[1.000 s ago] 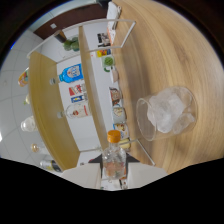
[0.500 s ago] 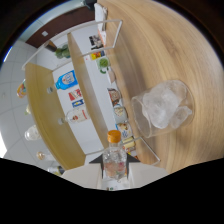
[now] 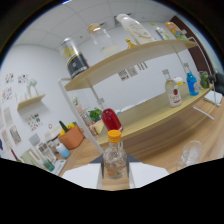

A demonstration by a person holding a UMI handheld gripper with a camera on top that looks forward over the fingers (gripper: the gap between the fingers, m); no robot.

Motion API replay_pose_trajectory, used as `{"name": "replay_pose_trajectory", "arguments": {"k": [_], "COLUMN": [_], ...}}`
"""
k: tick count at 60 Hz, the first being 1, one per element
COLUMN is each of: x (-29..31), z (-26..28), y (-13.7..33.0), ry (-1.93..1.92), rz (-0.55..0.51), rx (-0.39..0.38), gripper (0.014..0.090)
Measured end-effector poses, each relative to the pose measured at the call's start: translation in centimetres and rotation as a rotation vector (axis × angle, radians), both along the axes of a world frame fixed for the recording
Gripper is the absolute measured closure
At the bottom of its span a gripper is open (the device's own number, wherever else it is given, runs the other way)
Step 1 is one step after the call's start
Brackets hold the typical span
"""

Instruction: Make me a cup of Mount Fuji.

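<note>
The view has swung up from looking down on the counter to facing the shelves (image 3: pixel 150 55), so the small bottle (image 3: pixel 114 157) with the orange cap now rides upright, clamped in the tongs (image 3: pixel 115 175), likely ready for pouring. A clear glass (image 3: pixel 191 152) waits at three o'clock, seemingly empty

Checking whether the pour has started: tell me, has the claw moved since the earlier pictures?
Yes. The claw, holding the yellow-capped bottle, has swung from looking down at the counter to facing the wooden shelves, now level.
</note>
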State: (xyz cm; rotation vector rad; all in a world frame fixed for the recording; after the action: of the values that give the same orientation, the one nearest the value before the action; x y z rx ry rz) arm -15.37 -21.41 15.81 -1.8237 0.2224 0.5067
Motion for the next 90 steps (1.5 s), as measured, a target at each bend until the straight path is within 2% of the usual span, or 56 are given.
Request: {"name": "replay_pose_trajectory", "arguments": {"k": [7, 14, 23, 41, 58, 60, 64, 65, 66, 67, 69, 80, 90], "x": [-1.8, -3.1, -4.0, -5.1, -5.0, -5.0, -5.1, -5.1, -5.1, -5.1, -5.2, -3.3, 3.6], "z": [-4.3, -8.2, -11.3, -13.9, -14.2, -14.2, -13.3, -12.9, -12.5, -12.0, -10.8, -2.5, 1.2], "y": [0.8, 1.1, 1.2, 0.5, -0.9, -1.0, -1.2, -1.3, -1.4, -1.5, -1.7, -4.9, -8.1], "ry": [-0.236, -0.339, -0.421, -0.454, -0.453, -0.454, -0.450, -0.453, -0.457, -0.461, -0.462, -0.415, -0.432], "rz": [0.019, 0.021, 0.022, 0.035, 0.055, 0.056, 0.068, 0.070, 0.076, 0.080, 0.091, 0.107, 0.045], "rx": [-0.047, -0.134, -0.194, -0.265, -0.285, -0.284, -0.266, -0.258, -0.251, -0.242, -0.217, -0.102, -0.070], "gripper": [0.0698, 0.0699, 0.0699, 0.0687, 0.0670, 0.0631, 0.0491, 0.0432, 0.0285, 0.0271, 0.0188, 0.0181, 0.0178]}}
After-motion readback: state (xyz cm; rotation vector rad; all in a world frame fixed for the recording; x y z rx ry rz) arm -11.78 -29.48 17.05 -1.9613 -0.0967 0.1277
